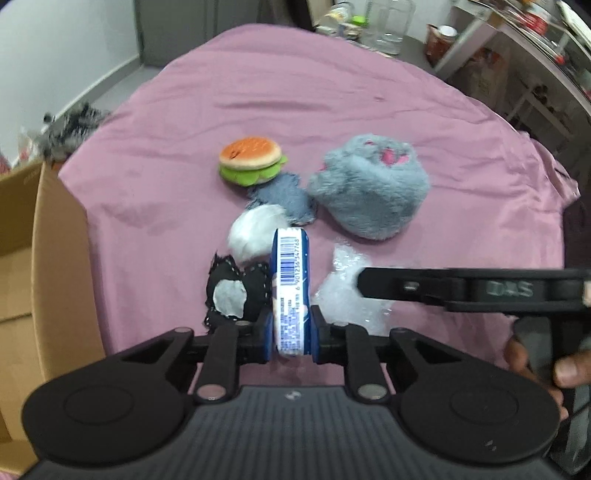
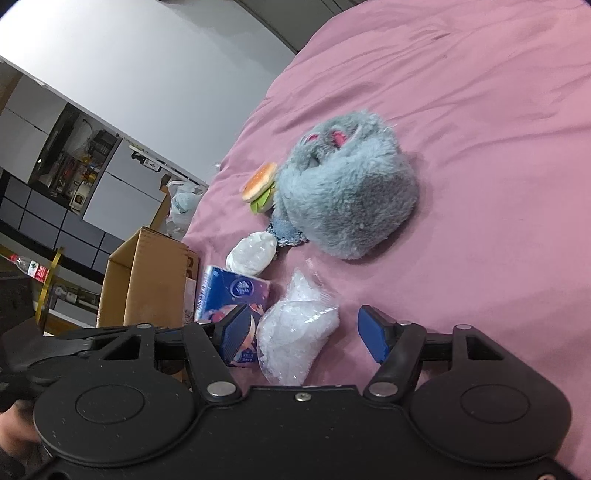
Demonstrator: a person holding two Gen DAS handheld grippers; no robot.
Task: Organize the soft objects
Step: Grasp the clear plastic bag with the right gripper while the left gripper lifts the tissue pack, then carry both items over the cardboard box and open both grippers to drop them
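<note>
My left gripper (image 1: 291, 332) is shut on a blue-and-white tissue pack (image 1: 290, 288), held on edge just above the pink sheet (image 1: 332, 92); the pack also shows in the right wrist view (image 2: 229, 299). My right gripper (image 2: 306, 332) is open, its jaws standing either side of a clear crumpled plastic bag (image 2: 295, 332), which also shows in the left wrist view (image 1: 347, 291). Beyond lie a white ball (image 1: 255, 232), a black-and-white fabric piece (image 1: 232, 291), a denim scrap (image 1: 284, 199), a plush burger (image 1: 251, 158) and a blue furry toy (image 1: 369, 184).
An open cardboard box (image 1: 40, 258) stands at the left edge of the bed, also seen in the right wrist view (image 2: 147, 273). Shelves and jars (image 1: 388, 26) stand behind the bed. The sheet stretches bare beyond the toys.
</note>
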